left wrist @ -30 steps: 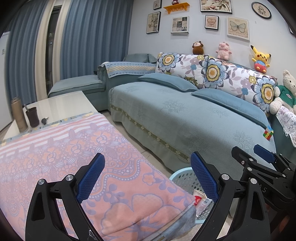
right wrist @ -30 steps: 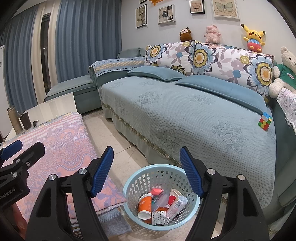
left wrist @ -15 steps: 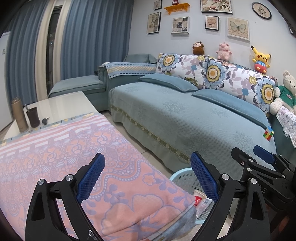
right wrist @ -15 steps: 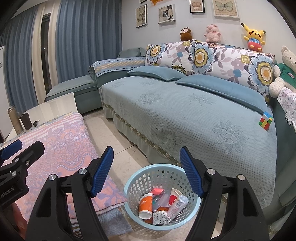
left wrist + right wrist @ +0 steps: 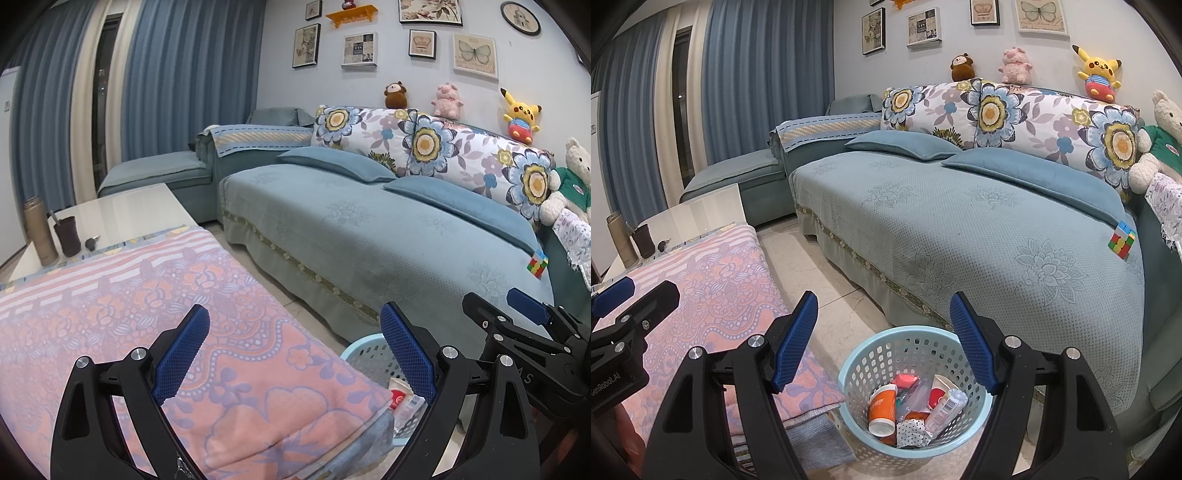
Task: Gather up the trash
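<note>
A light blue perforated basket (image 5: 871, 362) stands on the floor between the table and the sofa. Inside lie an orange bottle (image 5: 882, 408), a white tube (image 5: 945, 406) and several wrappers. My right gripper (image 5: 884, 314) hangs above the basket, open, with nothing between its blue pads. My left gripper (image 5: 293, 332) is open over the pink floral cloth (image 5: 147, 314) on the table, also empty. In the left wrist view the basket (image 5: 364, 354) shows only partly past the table corner, and the right gripper's body (image 5: 524, 339) sits at the right edge.
A blue-green sofa (image 5: 960, 229) with floral cushions and plush toys fills the back. A colour cube (image 5: 1123, 240) lies on its seat. A brown flask (image 5: 38, 232), a dark cup (image 5: 67, 236) and keys stand at the table's far end. Tiled floor (image 5: 827, 273) runs between table and sofa.
</note>
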